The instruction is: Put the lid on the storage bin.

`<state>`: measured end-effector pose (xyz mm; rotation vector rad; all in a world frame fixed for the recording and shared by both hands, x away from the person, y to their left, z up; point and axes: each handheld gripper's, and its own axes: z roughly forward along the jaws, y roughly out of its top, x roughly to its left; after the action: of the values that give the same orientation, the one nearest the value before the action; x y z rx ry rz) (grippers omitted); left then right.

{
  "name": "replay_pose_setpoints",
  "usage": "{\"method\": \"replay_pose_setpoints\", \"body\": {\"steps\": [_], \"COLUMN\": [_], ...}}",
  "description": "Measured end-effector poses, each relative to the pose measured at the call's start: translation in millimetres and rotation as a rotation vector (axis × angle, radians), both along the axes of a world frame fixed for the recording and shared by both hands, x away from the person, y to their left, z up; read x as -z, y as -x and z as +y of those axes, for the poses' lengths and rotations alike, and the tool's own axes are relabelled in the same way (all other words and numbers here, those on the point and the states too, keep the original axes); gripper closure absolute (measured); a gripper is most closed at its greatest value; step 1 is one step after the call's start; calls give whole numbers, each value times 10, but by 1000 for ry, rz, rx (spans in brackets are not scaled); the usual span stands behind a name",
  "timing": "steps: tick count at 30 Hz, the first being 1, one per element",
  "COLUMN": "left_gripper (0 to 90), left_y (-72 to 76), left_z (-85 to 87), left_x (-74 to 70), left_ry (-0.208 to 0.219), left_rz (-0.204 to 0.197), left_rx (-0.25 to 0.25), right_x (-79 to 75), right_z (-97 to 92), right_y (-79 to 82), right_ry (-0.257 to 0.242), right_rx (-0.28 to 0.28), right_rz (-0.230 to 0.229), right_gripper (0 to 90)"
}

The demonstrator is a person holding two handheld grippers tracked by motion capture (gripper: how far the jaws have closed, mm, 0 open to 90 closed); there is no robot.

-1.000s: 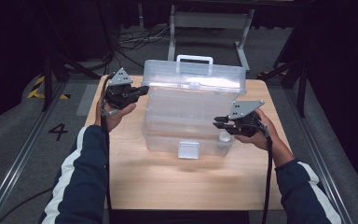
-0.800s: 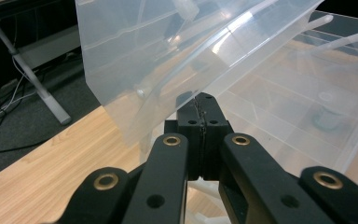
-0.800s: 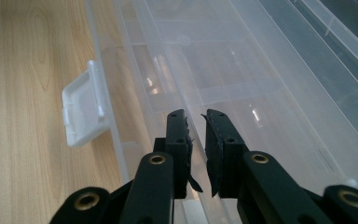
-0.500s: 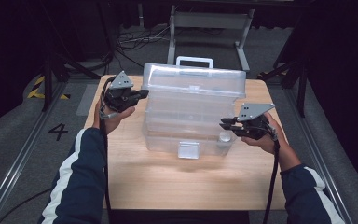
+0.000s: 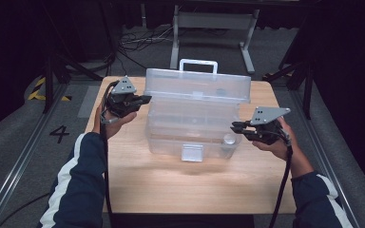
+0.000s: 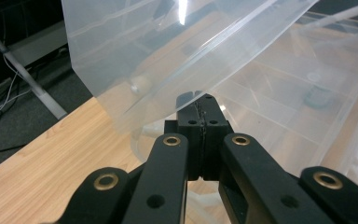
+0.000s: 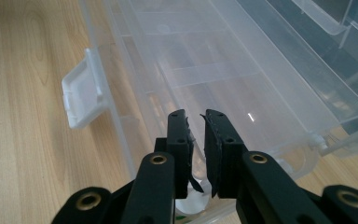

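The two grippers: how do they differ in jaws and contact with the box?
The left gripper has jaws pressed together at the clear lid's edge; the right gripper shows a narrow gap with nothing between. The left sits at the lid, the right beside the box base. Both are black.

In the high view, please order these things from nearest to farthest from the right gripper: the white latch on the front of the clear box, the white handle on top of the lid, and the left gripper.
From the right gripper:
1. The white latch, on the front wall of the clear box, toward the person.
2. The white handle, on top of the raised lid, at the far side.
3. The left gripper, beyond the box's other end, at the lid edge.
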<state>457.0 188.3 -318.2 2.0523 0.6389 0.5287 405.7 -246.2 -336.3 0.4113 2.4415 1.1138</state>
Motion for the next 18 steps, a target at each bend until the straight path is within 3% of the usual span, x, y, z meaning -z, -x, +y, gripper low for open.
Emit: {"method": "replay_pose_setpoints", "body": {"steps": [7,18], "left_gripper": [900,900], "left_y": [26,83], "left_z": [4,33], "left_x": [9,94], "left_ry": [-12,-4], "left_rz": [-3,6], "left_rx": [12,28], "right_x": [-7,84], "right_z": [-142,-335], "right_y": [53,51], "right_ry": [-42,-51], "right_rx": [29,98], "right_rz": [-3,17], "right_gripper": [810,800]}}
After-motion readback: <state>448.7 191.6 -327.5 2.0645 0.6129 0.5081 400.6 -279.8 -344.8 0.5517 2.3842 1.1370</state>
